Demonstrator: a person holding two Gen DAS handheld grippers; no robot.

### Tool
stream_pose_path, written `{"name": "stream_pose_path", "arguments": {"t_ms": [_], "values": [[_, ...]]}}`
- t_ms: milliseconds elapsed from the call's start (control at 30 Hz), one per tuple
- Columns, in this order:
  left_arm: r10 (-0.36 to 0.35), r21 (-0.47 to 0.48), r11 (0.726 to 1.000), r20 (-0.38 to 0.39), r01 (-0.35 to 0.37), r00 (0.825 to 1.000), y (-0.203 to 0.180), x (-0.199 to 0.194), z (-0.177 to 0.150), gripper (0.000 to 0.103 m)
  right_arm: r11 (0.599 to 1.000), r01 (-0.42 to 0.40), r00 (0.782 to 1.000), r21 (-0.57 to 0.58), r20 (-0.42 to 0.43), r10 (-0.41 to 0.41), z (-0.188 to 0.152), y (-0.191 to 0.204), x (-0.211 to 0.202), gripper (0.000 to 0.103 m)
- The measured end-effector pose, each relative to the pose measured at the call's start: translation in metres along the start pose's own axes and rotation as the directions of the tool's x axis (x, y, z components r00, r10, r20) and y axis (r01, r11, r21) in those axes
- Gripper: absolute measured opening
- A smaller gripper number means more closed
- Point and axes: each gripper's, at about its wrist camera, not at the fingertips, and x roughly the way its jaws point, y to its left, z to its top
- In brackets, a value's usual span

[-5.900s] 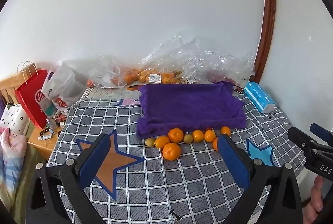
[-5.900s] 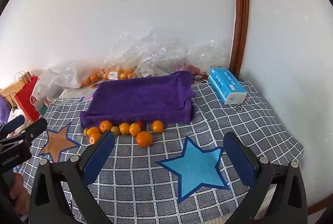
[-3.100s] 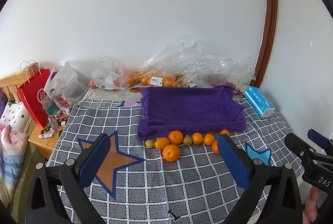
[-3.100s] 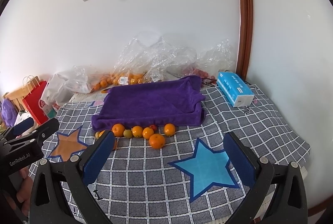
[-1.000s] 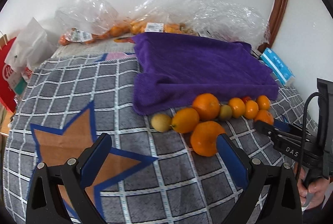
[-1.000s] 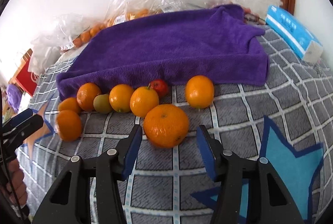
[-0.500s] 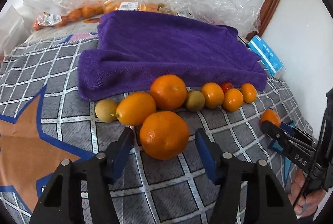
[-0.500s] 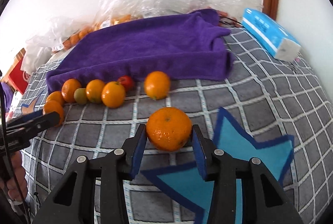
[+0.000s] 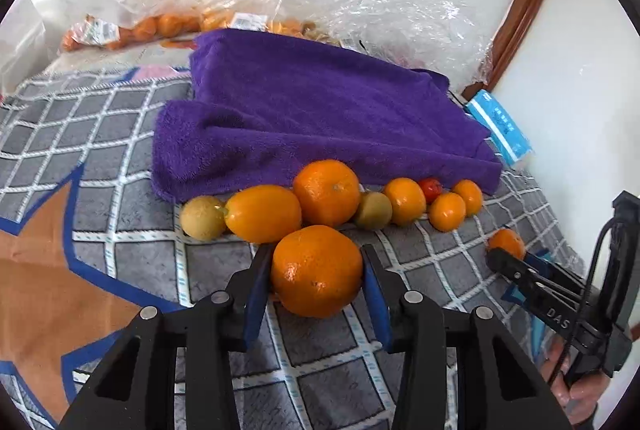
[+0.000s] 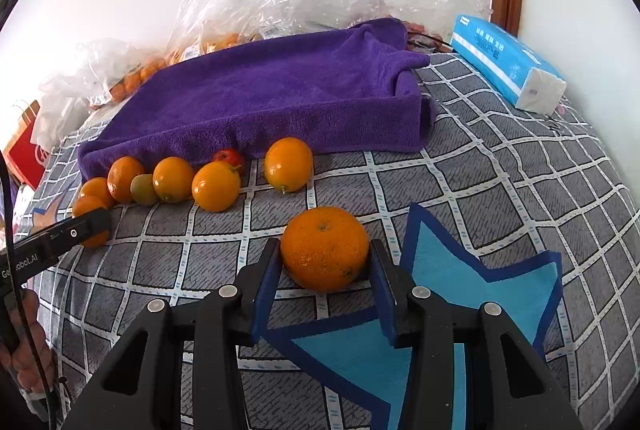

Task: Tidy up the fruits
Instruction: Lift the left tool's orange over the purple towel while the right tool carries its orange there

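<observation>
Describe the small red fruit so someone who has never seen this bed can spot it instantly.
Find the purple towel spread on the checked bedcover; a row of fruit runs along its near edge. The red fruit sits tucked against that edge, behind two oranges in the row. It is the only red piece, and smaller than the oranges beside it.

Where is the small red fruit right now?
The small red fruit sits against the front edge of the purple towel, tucked behind the row of oranges; the left wrist view shows it right of centre.
</observation>
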Motion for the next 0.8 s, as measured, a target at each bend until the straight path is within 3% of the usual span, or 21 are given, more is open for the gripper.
{"name": "stream_pose_path", "arguments": {"t_ms": [333, 800], "values": [[-0.042, -0.034, 0.999, -0.006, 0.042, 0.999, -0.001, -0.024, -0.001, 0.041, 0.998, -0.009, 1.000, 0.059, 0.022, 0.008, 0.003, 0.008, -0.026, 0.043], [0.009, -0.039, 0.999, 0.028, -0.008, 1.000, -0.006, -0.065, 0.021, 0.041, 0.997, -0.011, 0.996, 0.075, 0.087, 0.004, 0.025, 0.015, -0.063, 0.043]]}}
